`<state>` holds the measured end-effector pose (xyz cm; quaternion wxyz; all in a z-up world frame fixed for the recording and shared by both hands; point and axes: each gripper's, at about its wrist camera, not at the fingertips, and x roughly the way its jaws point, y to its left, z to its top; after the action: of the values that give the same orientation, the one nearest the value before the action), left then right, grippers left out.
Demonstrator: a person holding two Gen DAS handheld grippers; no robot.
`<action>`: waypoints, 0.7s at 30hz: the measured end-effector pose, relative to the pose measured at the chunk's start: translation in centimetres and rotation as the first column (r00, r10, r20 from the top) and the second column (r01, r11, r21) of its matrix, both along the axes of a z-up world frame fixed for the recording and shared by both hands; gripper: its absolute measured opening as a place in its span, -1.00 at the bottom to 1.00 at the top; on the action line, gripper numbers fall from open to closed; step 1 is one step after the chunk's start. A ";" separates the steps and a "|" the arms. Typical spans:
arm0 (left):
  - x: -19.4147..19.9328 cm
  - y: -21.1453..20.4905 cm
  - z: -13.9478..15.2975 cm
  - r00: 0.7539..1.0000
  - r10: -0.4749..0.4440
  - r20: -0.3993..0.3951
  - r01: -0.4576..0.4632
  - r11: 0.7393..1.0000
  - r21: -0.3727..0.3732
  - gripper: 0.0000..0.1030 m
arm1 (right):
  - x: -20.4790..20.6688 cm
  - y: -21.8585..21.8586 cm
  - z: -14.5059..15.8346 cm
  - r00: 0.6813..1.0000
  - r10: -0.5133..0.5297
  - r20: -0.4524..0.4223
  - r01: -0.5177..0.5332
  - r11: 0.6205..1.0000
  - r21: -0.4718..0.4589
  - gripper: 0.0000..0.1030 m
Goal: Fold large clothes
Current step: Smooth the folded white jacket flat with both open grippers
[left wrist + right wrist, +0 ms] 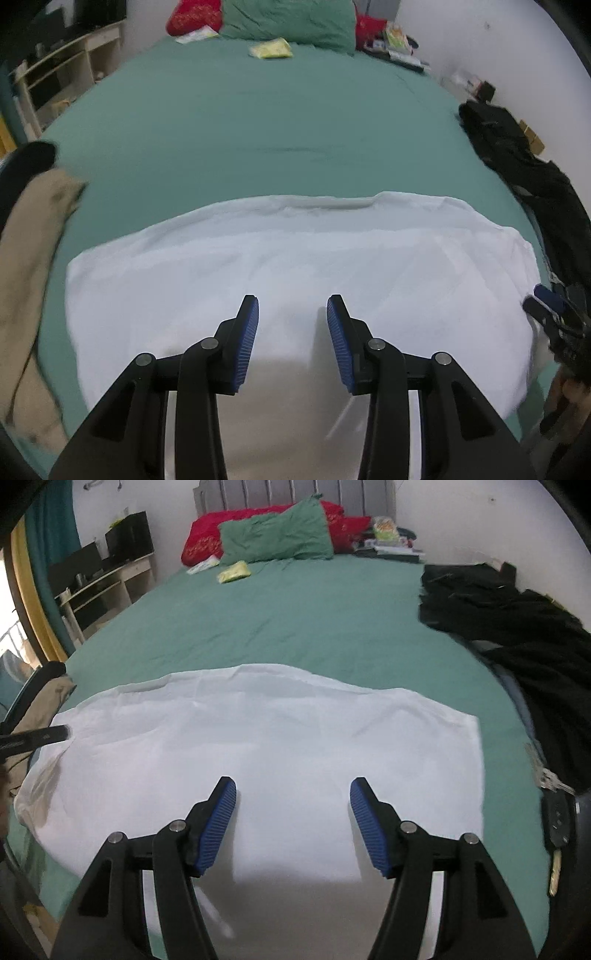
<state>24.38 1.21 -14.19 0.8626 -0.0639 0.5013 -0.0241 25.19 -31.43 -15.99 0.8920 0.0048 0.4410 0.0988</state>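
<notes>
Both hand-held grippers, left (292,314) and right (293,794), hover empty, jaws apart, over the white garment (258,738): light, limp, best pinched at its corners.

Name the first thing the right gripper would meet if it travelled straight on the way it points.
Most likely the white garment spread on the green bed sheet. The right gripper points down at it, open and empty, with nothing visible between.
</notes>
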 end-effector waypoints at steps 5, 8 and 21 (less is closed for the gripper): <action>5.1 -0.9 -1.7 0.998 -0.021 -0.059 0.022 1.000 0.002 -0.21 | 1.2 -0.3 -1.5 0.997 0.006 -0.071 -0.003 0.999 0.053 0.25; 7.7 -2.3 -3.4 0.992 -0.056 -0.117 0.060 0.998 0.034 -0.21 | 1.6 -0.3 -2.0 0.996 0.008 -0.089 -0.003 0.998 0.055 0.25; 8.3 -2.3 -2.3 1.000 0.010 0.011 -0.011 0.992 0.123 -0.18 | 1.1 -0.6 -1.3 0.997 -0.009 -0.077 0.011 1.000 0.026 0.25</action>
<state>32.71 -1.13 -16.47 0.8675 -0.0129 0.4972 0.0112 26.25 -32.03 -17.29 0.8748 0.0225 0.4735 0.0999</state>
